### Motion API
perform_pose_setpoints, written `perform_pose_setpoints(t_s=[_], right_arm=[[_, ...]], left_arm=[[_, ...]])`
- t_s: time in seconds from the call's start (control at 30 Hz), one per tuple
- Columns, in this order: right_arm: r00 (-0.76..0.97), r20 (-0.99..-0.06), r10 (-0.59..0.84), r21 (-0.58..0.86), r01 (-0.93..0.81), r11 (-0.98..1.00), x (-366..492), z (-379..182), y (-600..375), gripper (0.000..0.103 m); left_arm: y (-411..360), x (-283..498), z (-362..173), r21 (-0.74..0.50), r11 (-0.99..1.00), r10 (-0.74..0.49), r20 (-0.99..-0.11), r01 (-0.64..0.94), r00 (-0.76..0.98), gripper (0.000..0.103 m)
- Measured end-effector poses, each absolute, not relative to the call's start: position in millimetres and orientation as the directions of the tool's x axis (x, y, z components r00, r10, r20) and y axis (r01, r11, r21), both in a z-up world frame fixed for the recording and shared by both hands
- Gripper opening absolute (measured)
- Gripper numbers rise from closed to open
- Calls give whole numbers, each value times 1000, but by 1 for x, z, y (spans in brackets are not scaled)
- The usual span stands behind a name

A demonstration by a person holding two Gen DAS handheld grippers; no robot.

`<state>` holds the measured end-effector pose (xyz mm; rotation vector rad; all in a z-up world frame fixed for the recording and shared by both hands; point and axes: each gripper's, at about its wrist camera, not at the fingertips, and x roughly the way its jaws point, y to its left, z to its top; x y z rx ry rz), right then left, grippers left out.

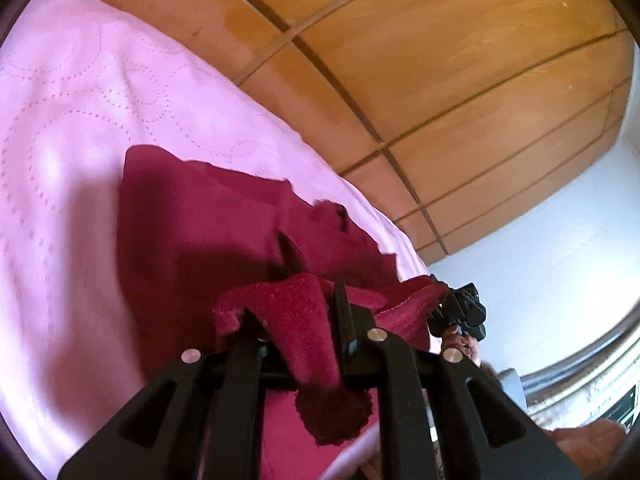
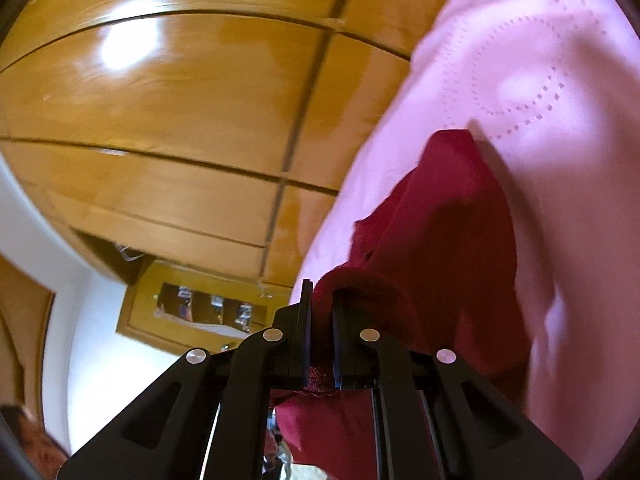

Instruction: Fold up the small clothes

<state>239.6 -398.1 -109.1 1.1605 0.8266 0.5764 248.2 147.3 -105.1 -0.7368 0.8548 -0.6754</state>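
Note:
A dark red garment (image 1: 208, 224) lies partly on a pink quilted bedspread (image 1: 68, 128). My left gripper (image 1: 300, 320) is shut on one corner of the garment, which bunches over the fingers and hangs down between them. My right gripper (image 2: 320, 320) is shut on another corner of the same red garment (image 2: 440, 216), lifted off the bedspread (image 2: 540, 80). The right gripper also shows in the left wrist view (image 1: 460, 312), at the far end of the raised edge stretched between the two.
A wooden wardrobe (image 1: 420, 60) with panelled doors stands behind the bed, also in the right wrist view (image 2: 160, 120). A white wall (image 1: 540, 248) is to the right. A wooden cabinet with a mirror (image 2: 200, 308) is lower left.

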Motion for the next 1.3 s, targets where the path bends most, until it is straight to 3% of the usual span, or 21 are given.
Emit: perform_pose_setpoints(t_s=[0.17,0.23,0.27,0.3,0.33,0.4,0.43,0.5,0.6,0.67,0.8,0.93,1.03,1.07,1.13,1.2,1.23,1.3], right_arm=[[570,-394,721,906,106,411,257,-129,-397,8],[566,-419,710,891,106,441,258,-134,-395,9],[570,-416,709,891,102,442,258,-135,-396,9],[572,-411,710,893,94,441,258,-136,-396,12],[575,-401,713,896,85,436,257,-135,-397,15],[586,-372,720,904,51,425,255,-127,-398,38],[594,-365,716,903,39,428,255,-124,-398,48],[656,-384,650,872,27,488,251,-107,-402,85],[678,-371,635,849,-29,527,247,-89,-405,85],[686,-426,590,779,-54,624,247,-76,-400,85],[631,-636,444,541,-45,840,262,-66,-368,70],[606,-697,384,430,-75,900,280,-70,-346,67],[579,-748,324,341,-82,936,297,-75,-333,67],[574,-759,305,315,-86,945,301,-78,-328,66],[563,-776,286,278,-102,955,303,-82,-322,53],[562,-782,269,251,-111,962,302,-84,-315,34],[566,-787,245,221,-112,969,300,-84,-313,28],[574,-786,231,213,-100,972,296,-77,-313,13]], left_arm=[[142,281,-126,-789,591,-743,-451,168,494,20],[138,286,-129,-776,611,-729,-472,160,496,34],[136,287,-130,-770,618,-723,-479,156,498,47],[135,289,-130,-768,622,-717,-481,152,505,59],[134,290,-130,-766,625,-711,-480,150,514,64],[136,292,-124,-750,649,-674,-486,131,555,79],[141,292,-121,-749,651,-663,-483,122,572,82],[151,293,-115,-753,652,-635,-477,90,608,86],[160,291,-107,-733,678,-581,-491,53,650,89],[164,287,-102,-693,720,-534,-513,44,672,90],[148,293,-101,-603,796,-487,-589,52,645,89],[130,306,-105,-547,835,-469,-646,64,602,86],[119,318,-108,-529,845,-472,-677,72,565,75],[115,321,-108,-512,855,-467,-690,83,553,70],[110,323,-110,-480,872,-451,-713,95,536,60],[106,324,-113,-462,882,-441,-732,98,519,24],[105,322,-114,-449,888,-431,-742,96,514,16],[105,318,-111,-440,894,-416,-740,87,528,13]])
